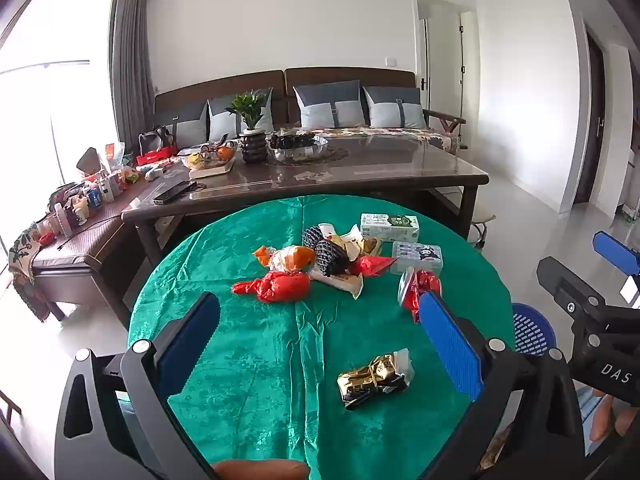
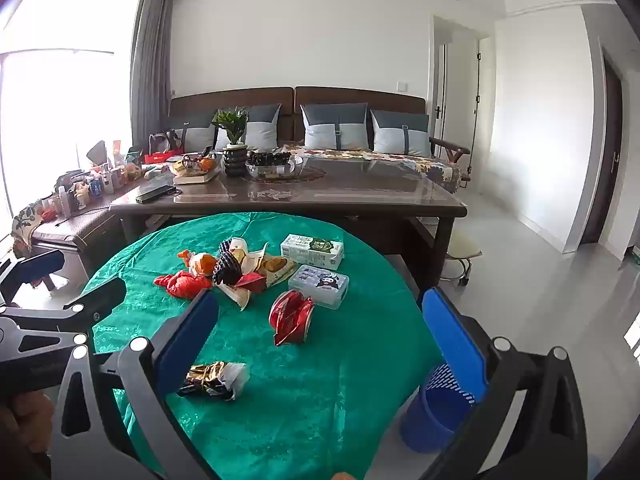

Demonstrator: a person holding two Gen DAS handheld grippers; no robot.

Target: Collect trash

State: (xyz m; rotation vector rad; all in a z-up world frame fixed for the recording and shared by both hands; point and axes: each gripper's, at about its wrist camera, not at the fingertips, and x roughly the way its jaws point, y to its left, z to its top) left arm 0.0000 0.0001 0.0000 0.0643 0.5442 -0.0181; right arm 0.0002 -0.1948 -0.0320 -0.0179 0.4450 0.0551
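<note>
Both tongs hang above the near edge of the round green surface [image 1: 256, 360], spread wide and holding nothing, a stance that suits choosing a first piece, since no trash looks collected yet.

The left tongs [image 1: 320, 344] look across the cloth with their fingers framing the litter. The gold wrapper [image 1: 374, 376] lies alone at about 5 o'clock from the cloth's centre, nearest the person and between the left fingers, so it is likely the easiest first pick. The crushed red can [image 1: 416, 286] lies at about 3 o'clock, partly behind the right-hand finger in this view.

The main heap [image 1: 320, 260] sits toward 12 o'clock: a red bag [image 1: 276, 286], orange wrapper, black foam net and torn packets touching one another. Just beyond it at 1 o'clock lie a milk carton [image 1: 390, 226] and a clear box [image 1: 418, 258], side by side.

The right tongs [image 2: 320, 344] reach in from the right side, which fits the blue bin [image 2: 436, 412] standing on the floor at 4 o'clock, just beside the surface edge. From there a short swing would carry a piece over the rim, so the right side seems best placed for dropping. The crumpled wrappers should pinch easily; the can may slip.
</note>
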